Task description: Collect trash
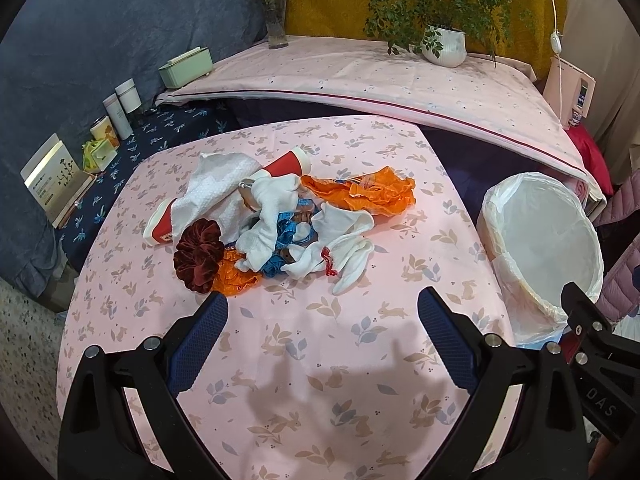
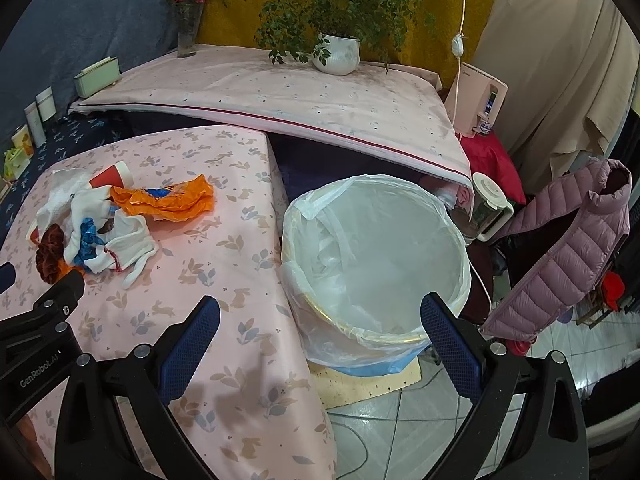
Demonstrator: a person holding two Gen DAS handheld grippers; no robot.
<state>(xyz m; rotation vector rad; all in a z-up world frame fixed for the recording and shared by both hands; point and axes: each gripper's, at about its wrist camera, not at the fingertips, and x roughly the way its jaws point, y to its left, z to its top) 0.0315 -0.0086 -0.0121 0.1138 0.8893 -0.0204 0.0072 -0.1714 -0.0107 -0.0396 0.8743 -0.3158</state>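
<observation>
My left gripper (image 1: 322,310) is spread wide, nothing between the blue pads, hovering over the pink rabbit-print tablecloth (image 1: 320,380). The trash pile (image 1: 276,224) lies ahead of it on the cloth, near the fingertips but not touching. Closest item is a dark red scrunchie (image 1: 199,260), just past my left finger (image 1: 200,344). Beside it is orange plastic wrap (image 1: 236,278); a bigger orange wrapper (image 1: 360,192) sits at the far right of the pile. In the middle: white crumpled cloth and a white glove (image 1: 340,256), plus blue tape measure (image 1: 280,236) tangled through. Two red-and-white paper cups lie on their sides, one at the far side (image 1: 288,164), one at the left edge (image 1: 158,228) partly under white paper towel (image 1: 218,188).

My right gripper (image 2: 320,316) is also wide and empty, held off the table's right edge. The bin (image 2: 376,256), lined with a clear bag, stands on the floor right of the table, straight ahead between my right fingers; the right finger (image 2: 448,344) overlaps its near rim in view, contact unclear. The pile is well off to the left of this claw.

Behind: potted plant (image 2: 336,54), flower vase (image 2: 186,36), pink puffer jacket (image 2: 568,248) at right.
</observation>
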